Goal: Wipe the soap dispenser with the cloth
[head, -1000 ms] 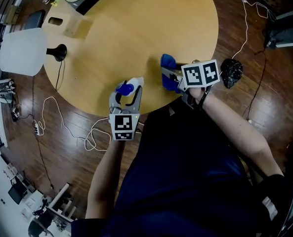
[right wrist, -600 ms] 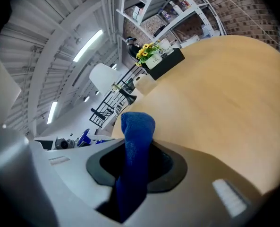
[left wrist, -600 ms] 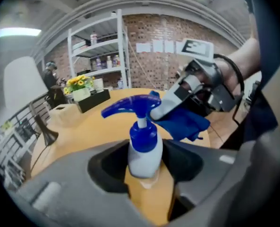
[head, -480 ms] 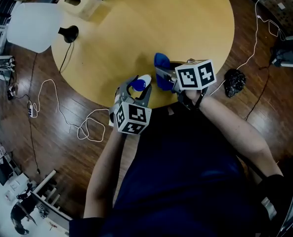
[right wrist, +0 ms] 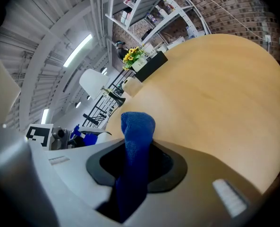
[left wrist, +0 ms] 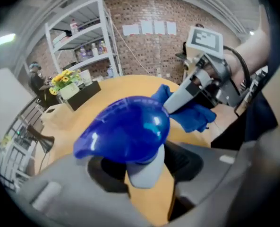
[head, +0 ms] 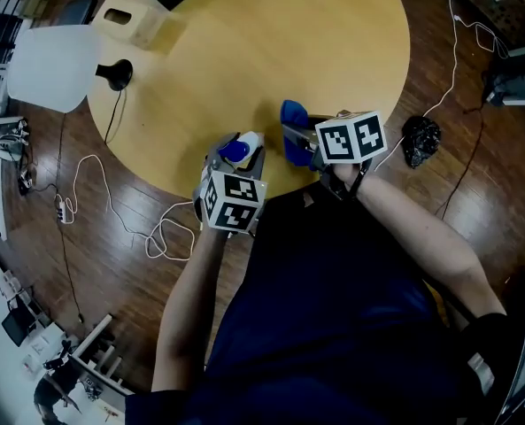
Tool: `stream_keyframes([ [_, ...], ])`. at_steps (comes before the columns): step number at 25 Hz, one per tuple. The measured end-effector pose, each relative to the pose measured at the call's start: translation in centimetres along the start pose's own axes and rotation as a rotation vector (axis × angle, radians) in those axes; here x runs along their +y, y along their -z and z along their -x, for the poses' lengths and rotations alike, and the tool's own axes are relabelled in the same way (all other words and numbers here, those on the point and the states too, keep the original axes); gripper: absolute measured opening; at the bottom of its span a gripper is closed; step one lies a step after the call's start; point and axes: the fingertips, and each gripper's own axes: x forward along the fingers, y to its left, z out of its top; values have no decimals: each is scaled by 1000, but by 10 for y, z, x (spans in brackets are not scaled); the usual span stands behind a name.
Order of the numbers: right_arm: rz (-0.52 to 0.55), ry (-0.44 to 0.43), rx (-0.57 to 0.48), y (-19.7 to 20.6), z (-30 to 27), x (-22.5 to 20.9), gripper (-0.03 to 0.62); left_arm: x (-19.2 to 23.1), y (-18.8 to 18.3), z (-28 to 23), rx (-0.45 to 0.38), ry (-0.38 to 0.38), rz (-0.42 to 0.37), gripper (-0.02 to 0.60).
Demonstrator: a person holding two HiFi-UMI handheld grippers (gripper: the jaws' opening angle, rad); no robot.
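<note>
In the head view the soap dispenser, a blue pump head [head: 234, 151] on a white body [head: 250, 140], stands tilted at the near edge of the round wooden table [head: 271, 51]. My left gripper [head: 235, 162] is shut on it; in the left gripper view the jaws clamp the pale neck [left wrist: 147, 171] under the blue head [left wrist: 125, 131]. My right gripper [head: 299, 142] is shut on a blue cloth [head: 294, 122], which stands up between its jaws [right wrist: 136, 136]. The cloth [left wrist: 191, 115] hangs just right of the dispenser and is apart from it.
A lamp with a white shade [head: 51, 65] and a black base [head: 119, 74] stands at the table's far left, beside a wooden box [head: 135, 21]. White cables [head: 111, 211] trail over the floor. A black bag [head: 419, 140] lies on the floor to the right.
The left gripper has tipped further down with the dispenser, its marker cube now facing up. The right gripper has carried the cloth a little left, nearer the dispenser.
</note>
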Motion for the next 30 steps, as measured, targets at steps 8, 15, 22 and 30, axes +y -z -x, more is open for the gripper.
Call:
stream_keyframes([
  [8,21,9,-4,-2,5,2,104,13,4,25,-433,-100,303,213],
  [15,149,-144,107,13,-16,54,104,-8,17,37,-424,-122,260,213],
  [22,303,-338,191,20,-39,122,101,-1,30,40,-486,-122,379,213],
  [30,191,-191,188,31,-58,66,101,12,44,45,-542,-113,561,213],
])
